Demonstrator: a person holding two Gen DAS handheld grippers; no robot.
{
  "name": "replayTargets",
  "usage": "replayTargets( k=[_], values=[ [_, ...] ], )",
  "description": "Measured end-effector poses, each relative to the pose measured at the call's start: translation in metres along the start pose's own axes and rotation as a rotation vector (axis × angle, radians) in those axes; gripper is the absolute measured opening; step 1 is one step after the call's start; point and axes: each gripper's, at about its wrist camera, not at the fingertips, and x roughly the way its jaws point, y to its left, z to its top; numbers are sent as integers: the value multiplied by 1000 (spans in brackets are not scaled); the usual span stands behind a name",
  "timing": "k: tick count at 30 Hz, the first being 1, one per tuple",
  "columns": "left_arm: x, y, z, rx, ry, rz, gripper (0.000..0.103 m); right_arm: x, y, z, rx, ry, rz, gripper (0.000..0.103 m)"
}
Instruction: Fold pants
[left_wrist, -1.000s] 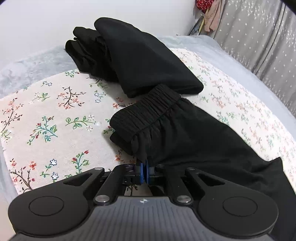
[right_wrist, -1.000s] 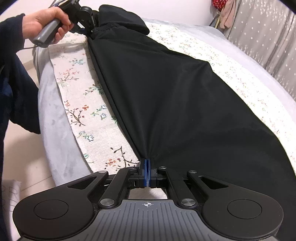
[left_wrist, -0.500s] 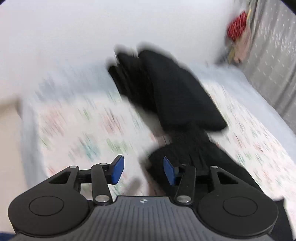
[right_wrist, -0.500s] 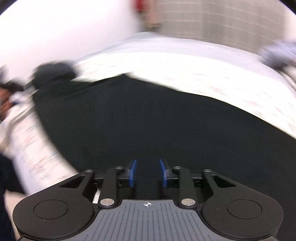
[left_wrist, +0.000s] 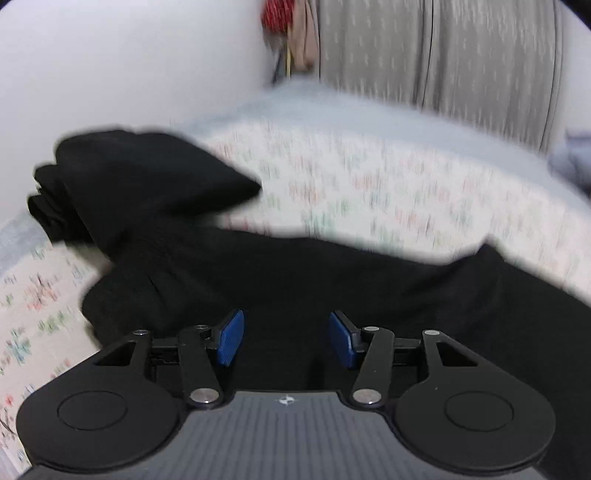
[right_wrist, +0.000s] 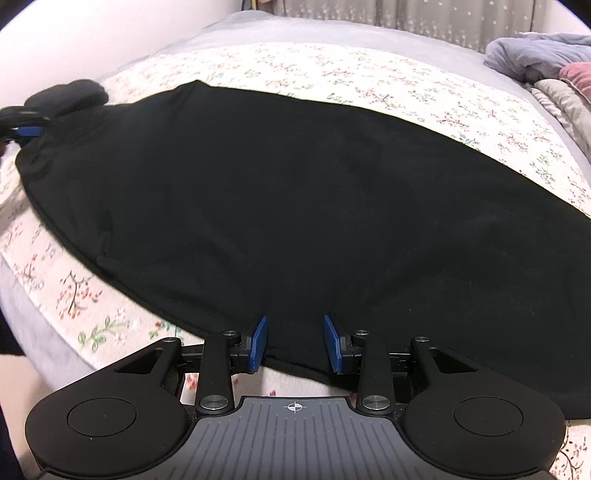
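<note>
The black pants (right_wrist: 295, 192) lie spread flat across the floral sheet (right_wrist: 332, 70) on the bed. My right gripper (right_wrist: 294, 341) hovers open over their near edge; cloth lies between the blue pads (right_wrist: 258, 341) but they do not press it. In the blurred left wrist view my left gripper (left_wrist: 286, 341) hangs over the waistband end of the pants (left_wrist: 295, 280), its jaws opening, pads (left_wrist: 231, 343) clear of the cloth. The left gripper (right_wrist: 26, 131) also shows at the far left of the right wrist view.
A second pile of folded black clothes (left_wrist: 147, 177) lies by the waistband near the wall. Grey and pink bedding (right_wrist: 535, 55) is heaped at the far right. A grey curtain (left_wrist: 461, 55) hangs behind the bed. The bed's edge (right_wrist: 44, 332) drops off at the near left.
Both grippers, shut on the pants a second ago, have let go and opened. The pants now lie flat. Both wrist views have rolled and swung across the bed.
</note>
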Motion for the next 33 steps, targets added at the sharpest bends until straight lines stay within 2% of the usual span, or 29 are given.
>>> replayTargets(
  k=[2,4,5,8,11,13,15,18,20,26,27,29,33],
  values=[
    [21,1,-9,-8,106,21,74,-3,-2,-2,1,-5,7,33],
    [26,3,-10,-29,120,50,83,-8,-2,-3,-19,-44,-15,33],
    [25,2,-8,-30,121,70,83,-10,-4,-2,-24,-66,-38,34],
    [14,-2,-4,-40,56,47,83,-17,-14,2,31,-159,-75,35],
    [5,-19,-6,23,-5,20,83,-17,-31,9,123,-201,-97,44],
    [7,-34,-10,69,-2,6,83,-13,-41,10,149,-186,-125,44],
    [20,-42,-12,75,46,0,83,-4,-49,10,170,-145,-157,44],
    [30,-42,-14,30,81,29,91,-1,-59,5,209,-122,-183,44],
    [32,-39,-11,29,86,58,91,-8,-71,-1,252,-120,-215,44],
    [36,-22,-2,-43,112,75,91,-31,-115,-24,361,-97,-375,44],
    [41,-16,4,-62,112,74,91,-33,-122,-27,378,-87,-408,50],
    [52,1,15,-142,111,13,91,-38,-129,-36,405,-70,-450,65],
    [58,15,27,-215,84,-53,88,-43,-129,-43,415,-69,-432,66]
  ],
)
